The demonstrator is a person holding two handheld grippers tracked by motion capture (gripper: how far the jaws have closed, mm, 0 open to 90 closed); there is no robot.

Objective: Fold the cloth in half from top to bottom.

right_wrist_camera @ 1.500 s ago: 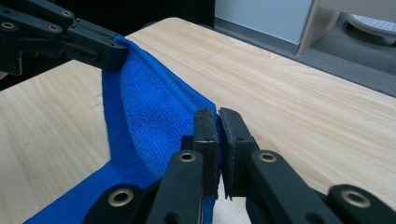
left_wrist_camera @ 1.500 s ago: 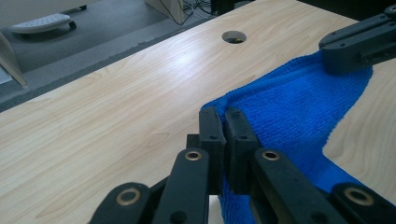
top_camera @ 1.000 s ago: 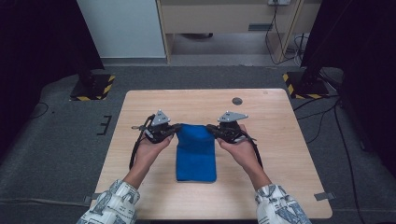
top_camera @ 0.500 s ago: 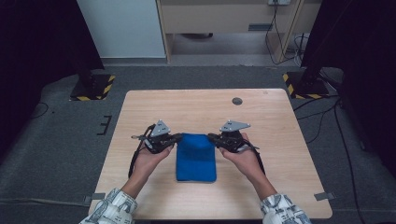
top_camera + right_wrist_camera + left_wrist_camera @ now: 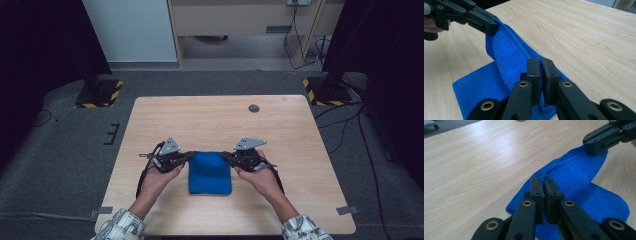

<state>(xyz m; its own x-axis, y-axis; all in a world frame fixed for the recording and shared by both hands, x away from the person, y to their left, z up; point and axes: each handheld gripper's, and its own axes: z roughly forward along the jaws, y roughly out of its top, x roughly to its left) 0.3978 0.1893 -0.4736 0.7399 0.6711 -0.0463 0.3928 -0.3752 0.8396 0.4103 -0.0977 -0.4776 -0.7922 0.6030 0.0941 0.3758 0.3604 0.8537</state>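
Blue microfibre cloth (image 5: 210,172) sits on the wooden worktop (image 5: 280,130), toward the near edge in the high view. The left gripper (image 5: 189,155) pinches its 10 o'clock corner and the right gripper (image 5: 225,155) pinches the 2 o'clock corner. Looks like a fold toward the person is in hand: the far edge is lifted between the two grippers and the near part lies flat. A small dark disc (image 5: 254,108) sits well apart at about 1 o'clock from the cloth, so it's no bother.

Left gripper view: the fingers (image 5: 537,192) are clamped narrow on a cloth (image 5: 574,172) corner, with the right gripper (image 5: 596,143) biting the other corner up at 1 o'clock. The edge between them sags a bit.

Right gripper view: same story mirrored. Its fingers (image 5: 534,72) are closed tight on the fabric (image 5: 506,52), and the left gripper (image 5: 486,23) is at 11 o'clock holding its corner.

How I'd do it well: keep both hands level and the same distance apart so the held edge stays taut. Carry it low toward 6 o'clock and line the held corners up over the near corners before letting go. Drop one side early and I'd guess the fold goes skewed.
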